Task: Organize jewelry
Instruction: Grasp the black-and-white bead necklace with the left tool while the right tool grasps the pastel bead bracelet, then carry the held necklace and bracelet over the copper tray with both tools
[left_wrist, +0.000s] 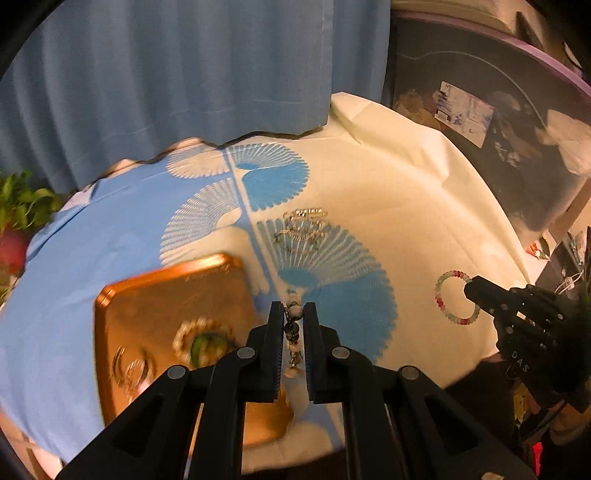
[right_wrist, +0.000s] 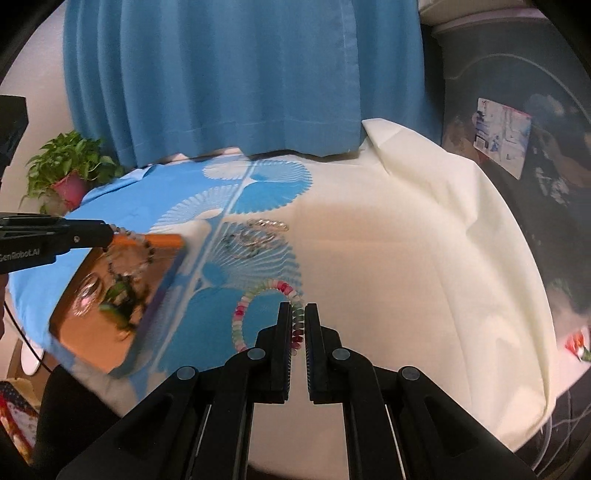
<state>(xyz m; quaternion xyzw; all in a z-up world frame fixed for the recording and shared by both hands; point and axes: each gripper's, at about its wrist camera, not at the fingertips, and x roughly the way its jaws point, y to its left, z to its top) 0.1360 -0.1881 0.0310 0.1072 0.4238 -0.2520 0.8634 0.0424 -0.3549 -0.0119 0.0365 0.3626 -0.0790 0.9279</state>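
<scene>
Jewelry is split three ways: a dark-and-white beaded bracelet (left_wrist: 293, 325) hangs pinched between the narrow jaws of the left gripper (left_wrist: 293, 314), held over the edge of the orange tray (left_wrist: 122, 306), likely so it can be dropped in beside the green-centred beaded piece (left_wrist: 201, 341) and silver rings (left_wrist: 129, 365) already lying there. A pastel bead bracelet (right_wrist: 266, 314) rests on the cloth with one side of its loop clamped between the nearly closed jaws of the right gripper (right_wrist: 298, 314), presumably the next item bound for the tray. Silver chains (right_wrist: 258, 236) lie farther back, untouched, on the blue fan-patterned tablecloth (right_wrist: 369, 240), with a blue curtain (right_wrist: 221, 74) and potted plant (right_wrist: 70, 166) behind
</scene>
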